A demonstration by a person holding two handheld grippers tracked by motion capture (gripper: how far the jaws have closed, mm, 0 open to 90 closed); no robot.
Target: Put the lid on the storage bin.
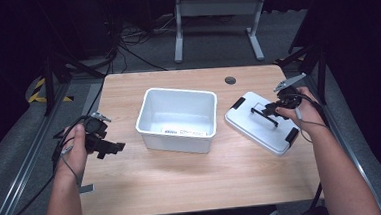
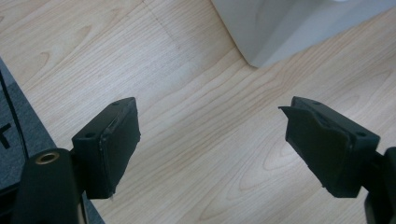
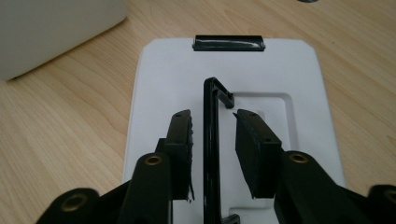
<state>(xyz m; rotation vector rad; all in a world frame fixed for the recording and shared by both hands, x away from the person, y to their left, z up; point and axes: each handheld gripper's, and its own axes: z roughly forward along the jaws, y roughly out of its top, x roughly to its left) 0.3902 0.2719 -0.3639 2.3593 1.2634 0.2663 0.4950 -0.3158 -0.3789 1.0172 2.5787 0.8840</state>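
1. A white lid (image 1: 261, 122) lies flat on the wooden table (image 1: 193, 177), its black handle (image 3: 211, 154) standing between the right gripper's (image 3: 213, 140) part-open jaws, neither pad quite touching it.
2. Just beyond the lid's far clip (image 3: 229, 42), an open white bin (image 1: 177, 119) sits mid-table.
3. The left gripper (image 2: 210, 144), jaws spread wide, hovers over bare wood beside the bin.
4. Grey carpet, cables and a desk frame (image 1: 217, 20) surround the table.

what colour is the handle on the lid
Black, on a white lid. The handle shows best in the right gripper view, standing upright between the right gripper jaws.
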